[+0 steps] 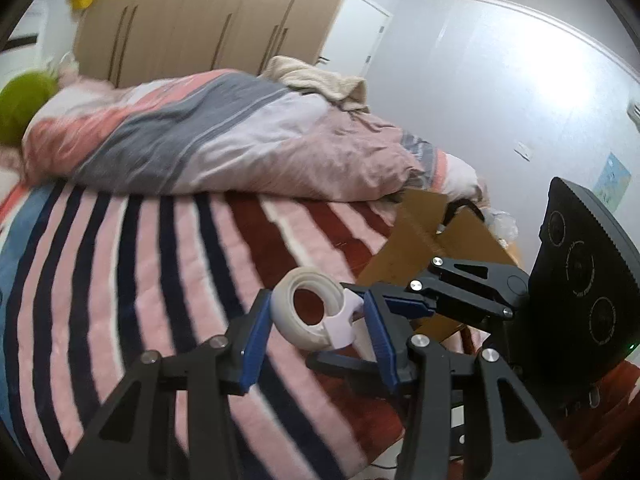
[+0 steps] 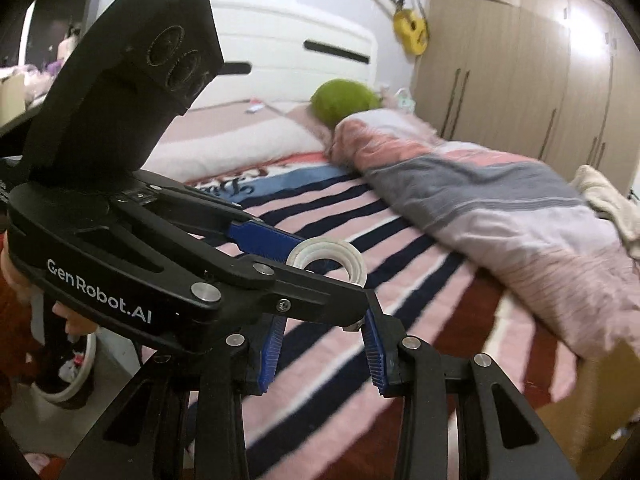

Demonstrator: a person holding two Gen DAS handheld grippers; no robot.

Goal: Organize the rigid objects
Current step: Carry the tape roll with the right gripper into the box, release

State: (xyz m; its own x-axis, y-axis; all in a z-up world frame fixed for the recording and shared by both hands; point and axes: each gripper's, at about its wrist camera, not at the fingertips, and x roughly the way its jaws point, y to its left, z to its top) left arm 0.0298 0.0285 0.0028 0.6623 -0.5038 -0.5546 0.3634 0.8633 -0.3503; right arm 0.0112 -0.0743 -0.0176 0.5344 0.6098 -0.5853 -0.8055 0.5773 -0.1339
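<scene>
The left tongs (image 2: 320, 252) are matte black with ridged blue pads (image 2: 272, 240) and silver screws. White "GenRobot.AI" lettering marks the body. The right tongs (image 2: 320, 354) match.

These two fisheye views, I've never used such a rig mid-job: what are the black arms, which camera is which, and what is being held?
There is no robot. A person carries two tools, one per hand, each with a camera looking along its two blue-padded fingers.

The left wrist view shows the left hand-held gripper closed on a white tape roll above the striped blanket on the bed. The right hand-held gripper reaches in from the right side, in front of a cardboard box.

The right wrist view looks along the right tool's own fingers, which stand open and empty. The big black body crossing it is the left tool, holding the same roll. A rumpled duvet lies beyond.
</scene>
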